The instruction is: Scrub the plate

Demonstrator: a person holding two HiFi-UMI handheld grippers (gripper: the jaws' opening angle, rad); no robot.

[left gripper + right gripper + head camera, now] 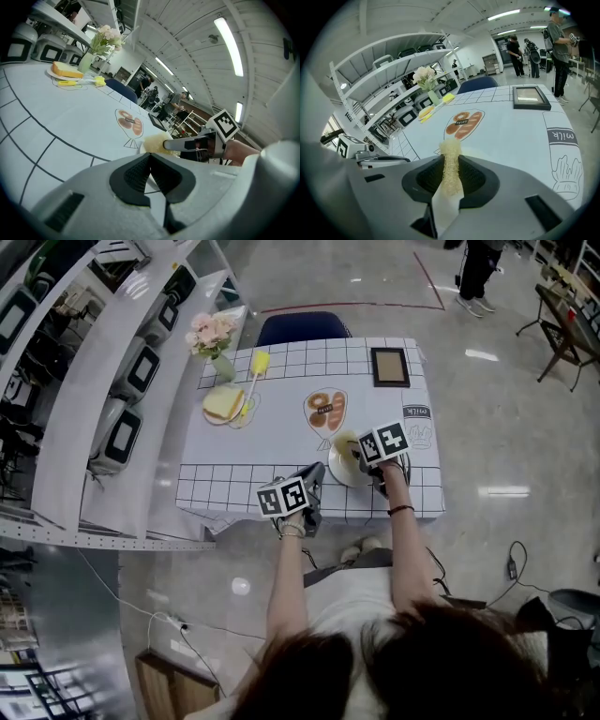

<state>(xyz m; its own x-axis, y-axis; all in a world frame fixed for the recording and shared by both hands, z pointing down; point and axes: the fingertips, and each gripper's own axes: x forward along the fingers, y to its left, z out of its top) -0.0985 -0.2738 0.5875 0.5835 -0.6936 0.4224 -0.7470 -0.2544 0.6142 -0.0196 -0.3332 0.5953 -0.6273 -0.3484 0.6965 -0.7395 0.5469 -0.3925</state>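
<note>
Far left on the counter (281,427), a bread slice (223,404) is seen beside a flower vase (221,362). The left tool (150,155) is held above the counter's near edge, its jaws pressed together with nothing between them. The plate (339,470) lies near the near edge, right of centre. Over it, the right tool (451,164) is clamped on a yellowish scrub pad (451,149).

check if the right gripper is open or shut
Shut on the scrub pad: in its own view the right gripper has both jaws pressed against the yellowish pad, whose tip pokes out beyond them.
</note>
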